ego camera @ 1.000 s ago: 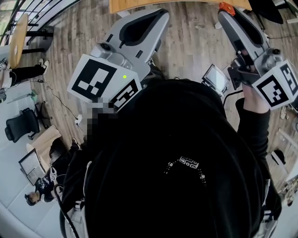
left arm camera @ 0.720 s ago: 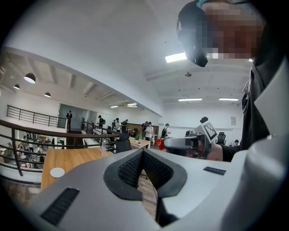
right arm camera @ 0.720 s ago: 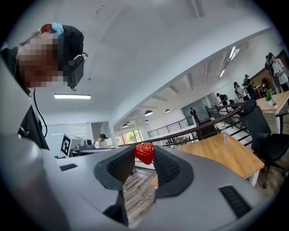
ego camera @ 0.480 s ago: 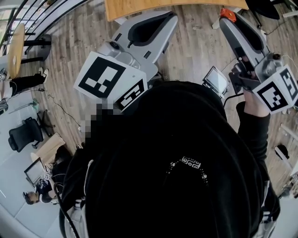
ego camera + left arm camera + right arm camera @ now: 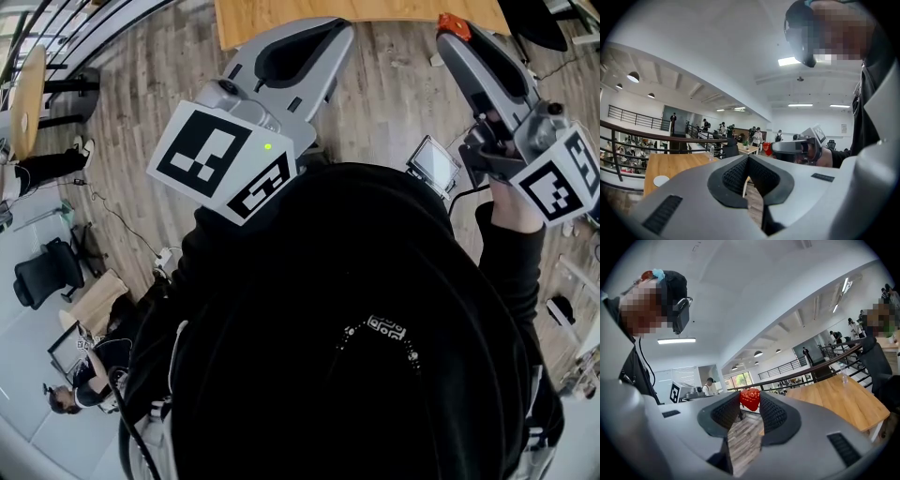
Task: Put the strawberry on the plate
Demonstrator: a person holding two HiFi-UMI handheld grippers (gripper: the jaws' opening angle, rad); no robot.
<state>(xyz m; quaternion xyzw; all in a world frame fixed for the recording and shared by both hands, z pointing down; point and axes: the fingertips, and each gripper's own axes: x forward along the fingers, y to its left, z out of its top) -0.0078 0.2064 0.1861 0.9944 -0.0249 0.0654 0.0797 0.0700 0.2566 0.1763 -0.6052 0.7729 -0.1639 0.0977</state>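
On the left, the left hand-held gripper (image 5: 747,159) is raised in the air with its jaws together at the tips and nothing between them. Beyond it I can see a wooden worktop (image 5: 670,164) with a small white disc (image 5: 661,180) on it. That might be the plate, but from here I can't tell.

In the middle, the person's dark hooded top (image 5: 356,328) blocks most of the downward view, so whoever is holding the tools sees little of what lies below.

On the right, the right hand-held gripper (image 5: 750,405) is clamped on the strawberry (image 5: 750,398), which is pinched only at the very tips of the jaws and is up in the air, well apart from any worktop.

To my eye that tip grip is the weak spot. A quick swing or a slight loosening could let the fruit slip and drop to the plank floor (image 5: 394,94). Squeezing harder to be safe could bruise it. With no plate clearly in sight, the strawberry could also be set down off target.
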